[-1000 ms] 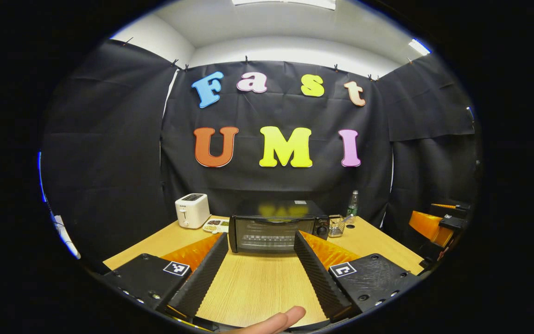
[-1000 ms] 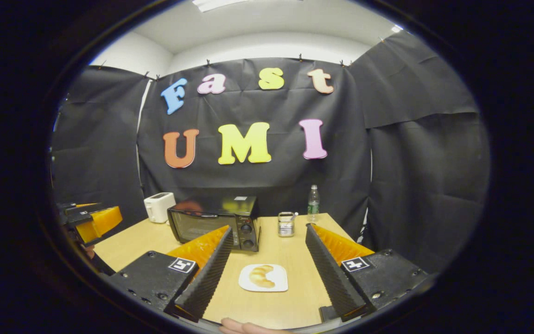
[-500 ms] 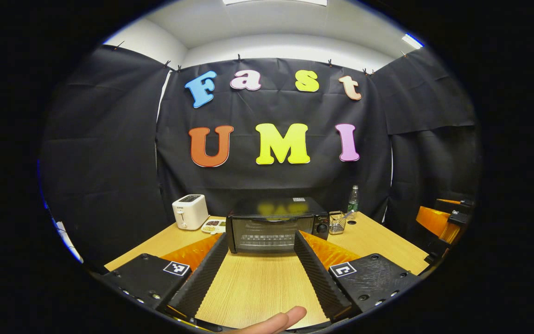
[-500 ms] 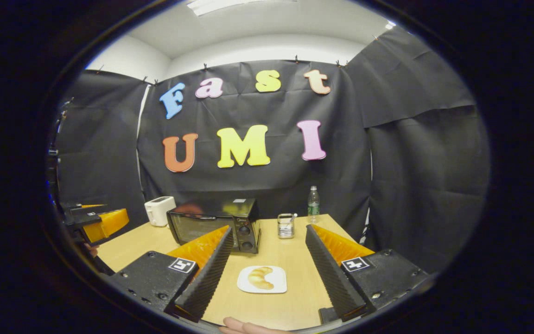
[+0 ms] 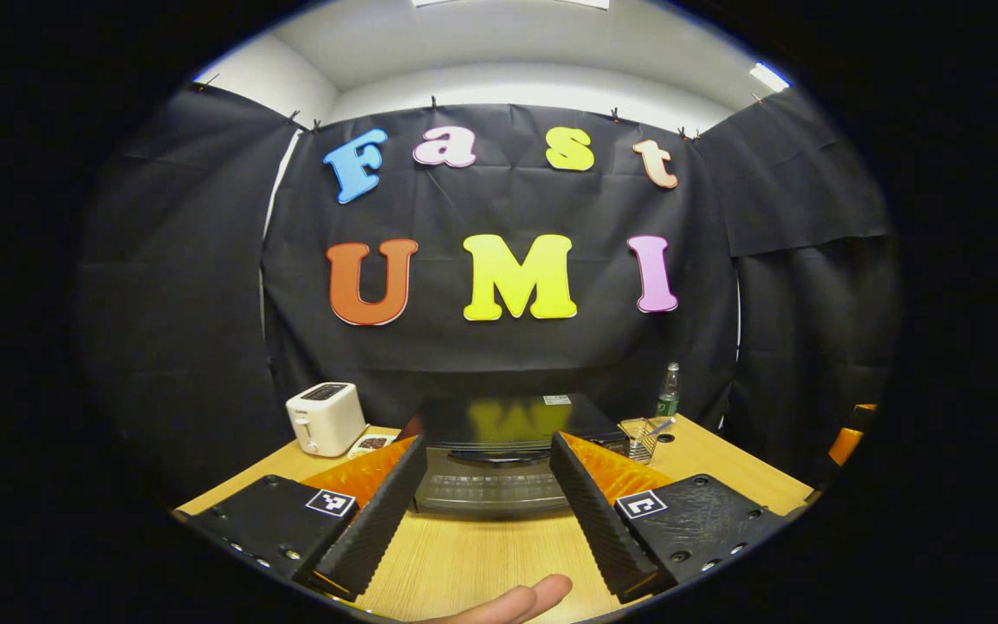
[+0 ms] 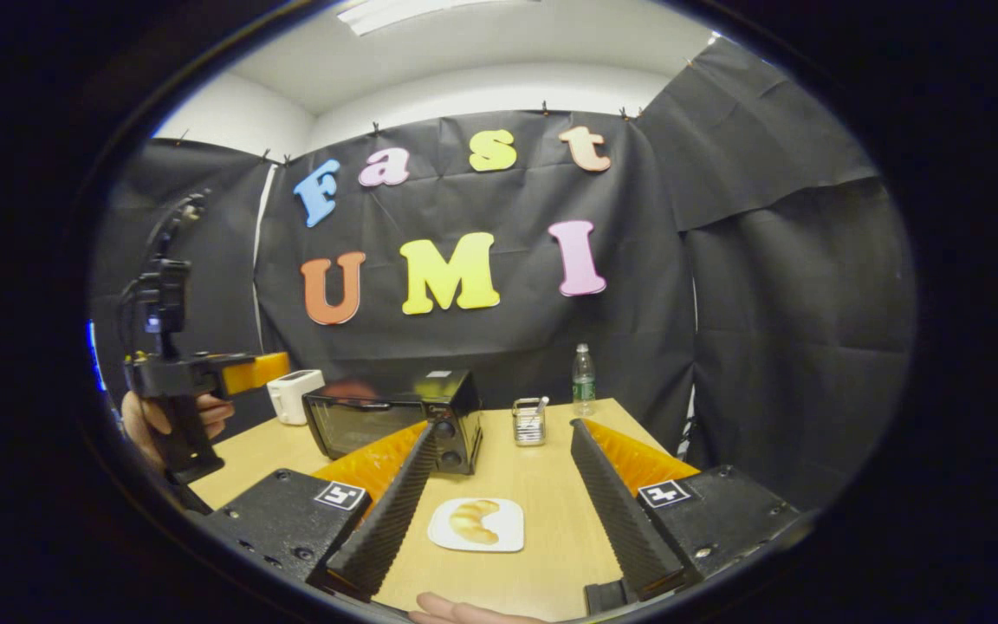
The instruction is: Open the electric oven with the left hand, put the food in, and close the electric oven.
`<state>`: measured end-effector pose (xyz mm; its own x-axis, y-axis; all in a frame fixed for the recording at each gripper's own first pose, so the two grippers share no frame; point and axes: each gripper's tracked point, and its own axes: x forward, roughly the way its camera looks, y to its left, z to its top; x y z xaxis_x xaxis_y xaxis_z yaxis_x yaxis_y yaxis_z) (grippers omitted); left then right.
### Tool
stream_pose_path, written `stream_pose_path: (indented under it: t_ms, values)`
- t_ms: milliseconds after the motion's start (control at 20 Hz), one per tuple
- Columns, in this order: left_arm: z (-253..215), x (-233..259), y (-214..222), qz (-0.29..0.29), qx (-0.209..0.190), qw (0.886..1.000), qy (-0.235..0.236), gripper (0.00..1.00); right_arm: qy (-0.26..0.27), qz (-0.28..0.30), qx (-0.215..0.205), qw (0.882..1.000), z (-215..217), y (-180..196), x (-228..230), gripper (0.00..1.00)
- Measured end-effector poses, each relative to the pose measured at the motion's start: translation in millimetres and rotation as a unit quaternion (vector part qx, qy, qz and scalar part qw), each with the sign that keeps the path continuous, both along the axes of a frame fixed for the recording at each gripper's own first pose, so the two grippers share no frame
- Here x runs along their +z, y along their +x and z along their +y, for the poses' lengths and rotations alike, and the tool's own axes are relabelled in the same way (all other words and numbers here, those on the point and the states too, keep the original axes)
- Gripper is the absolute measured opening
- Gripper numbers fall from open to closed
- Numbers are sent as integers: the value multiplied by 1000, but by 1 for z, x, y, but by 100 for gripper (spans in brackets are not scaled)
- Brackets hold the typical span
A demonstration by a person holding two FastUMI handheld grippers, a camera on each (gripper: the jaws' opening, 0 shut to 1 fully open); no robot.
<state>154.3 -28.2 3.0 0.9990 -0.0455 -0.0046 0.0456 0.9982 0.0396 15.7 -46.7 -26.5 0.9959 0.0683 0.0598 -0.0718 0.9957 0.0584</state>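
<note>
We are on the opening step: our left gripper (image 5: 486, 472), fingers spread wide and empty, faces the shut toaster oven (image 5: 499, 455) at 12 o'clock. Next we must reach its door handle. Our right gripper (image 6: 499, 472), equally wide and empty, frames the croissant (image 6: 473, 522) on its white plate (image 6: 508, 537).

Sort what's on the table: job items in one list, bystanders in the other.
Job items: electric oven, door shut; croissant on its white plate; left gripper, open; right gripper, open.

Bystanders: toaster; snack tray beside it; wire holder; water bottle.
</note>
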Motion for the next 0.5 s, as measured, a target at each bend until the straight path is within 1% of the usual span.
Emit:
stream_pose_path:
  t_ms: [150, 250, 350, 500]
  values:
    - [-10, -13, 48, 16, -17, 1000, -7, 94, -1, -11, -5, 1000, -12, 1, 0, 96]
    - [-10, -23, 74, 29, -16, 999, -4, 94, -3, -17, -6, 1000, -17, 2, -1, 96]
    - [-14, -40, 96, 53, -16, 998, -1, 94, -4, -20, -8, 1000, -22, 4, -3, 96]
    - [-22, -52, 118, 66, -21, 997, 17, 94, -2, -16, -13, 1000, -30, 8, -9, 96]
